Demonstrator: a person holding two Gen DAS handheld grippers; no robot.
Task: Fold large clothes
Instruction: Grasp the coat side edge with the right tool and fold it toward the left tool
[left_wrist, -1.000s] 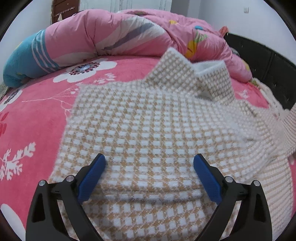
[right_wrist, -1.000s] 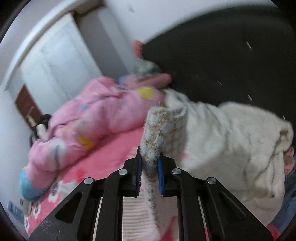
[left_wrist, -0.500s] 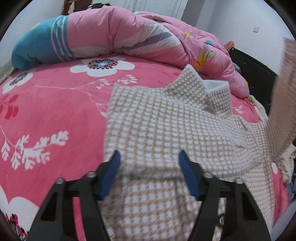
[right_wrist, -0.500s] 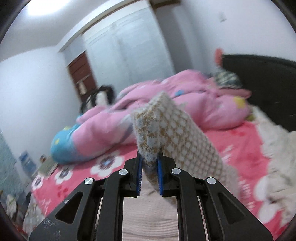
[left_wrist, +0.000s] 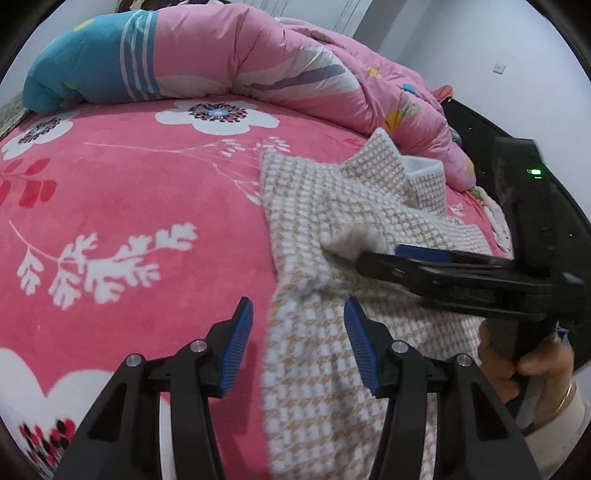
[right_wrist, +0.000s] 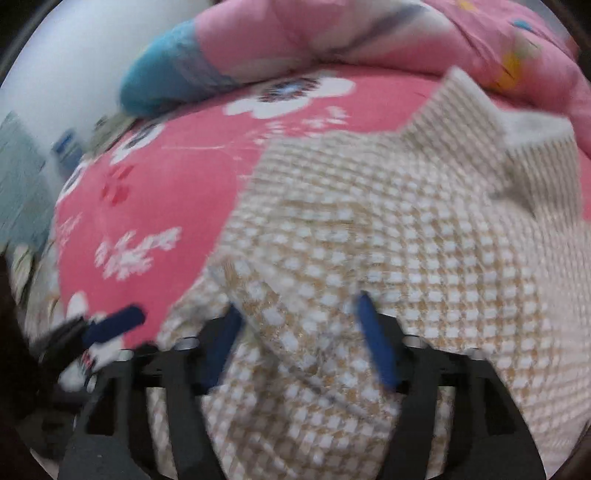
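Both claws spread over a checked sweater on the bed.

The left claw (left_wrist: 298, 347) hangs with jaws apart above the sweater's (left_wrist: 332, 398) left edge; the right claw (right_wrist: 299, 339), blurred, gapes over a folded-in sleeve. The sweater lies flat on the pink floral bed (left_wrist: 110, 192), collar toward a pink quilt (left_wrist: 258, 59).

**Soft cloth and matt black plastic**

The sweater (left_wrist: 332, 206) is a fuzzy knit in a tan and white check, its surface slightly hairy. The bedspread (left_wrist: 129, 206) under it looks like plush pink fleece, matt and velvety. The quilt (left_wrist: 258, 62) behind is smooth, puffy cloth. The left gripper (left_wrist: 298, 347) is matt black plastic with ribbed blue pads (left_wrist: 236, 350) and small shiny metal screws (left_wrist: 197, 346).
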